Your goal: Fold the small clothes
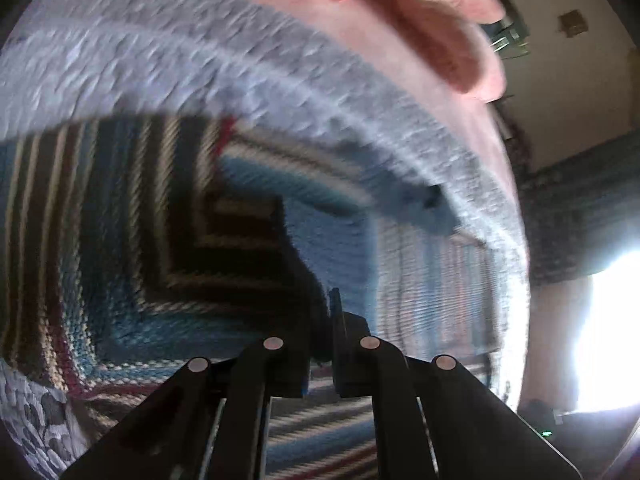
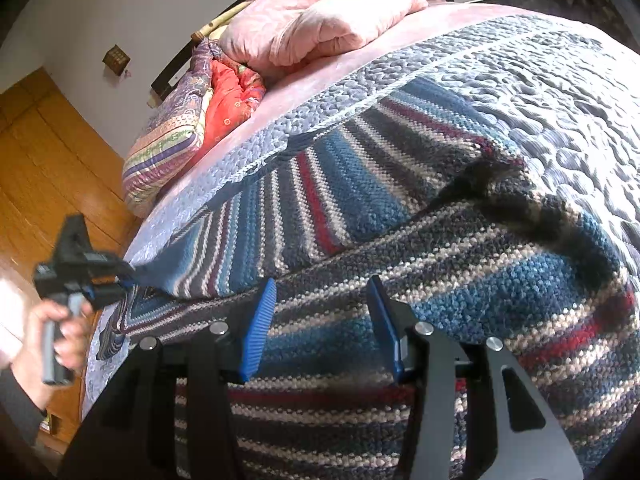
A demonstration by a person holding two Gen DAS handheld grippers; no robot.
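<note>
1. Across the bed, on the grey-blue quilted bedspread [image 2: 520, 76], lies the striped knitted sweater in blue, grey, white and dark red [image 2: 400, 248], one half already doubled over the other in a thick ridge.
2. From the right wrist view, the left gripper [image 2: 120, 280] sits at the garment's far corner, its jaws pinched on a point of the knit that is drawn out toward it; the person's hand [image 2: 64, 332] squeezes its grey trigger handle.
3. From the left wrist view the blue pads look pressed nearly together with dark knit between them, though motion blur softens this.
4. Meanwhile the right gripper [image 2: 324, 320] hangs released just above the sweater, blue ribbed fingers [image 2: 258, 328] spread wide with nothing between them.
5. My judgement: the step in hand is carrying the pinched corner over to make the next fold. To do it well, keep the left grip firm, lift only enough to clear the layer beneath, and move level so the stripes line up.
6. It would likely help to press or pinch the near edge with the right gripper, since loose heavy knit may drag or sag.
7. No containers show. At the headboard end sit pink plush cushions [image 2: 320, 20], a patterned striped pillow [image 2: 168, 148] and an orange-red cloth [image 2: 232, 96], well apart from the work.
</note>
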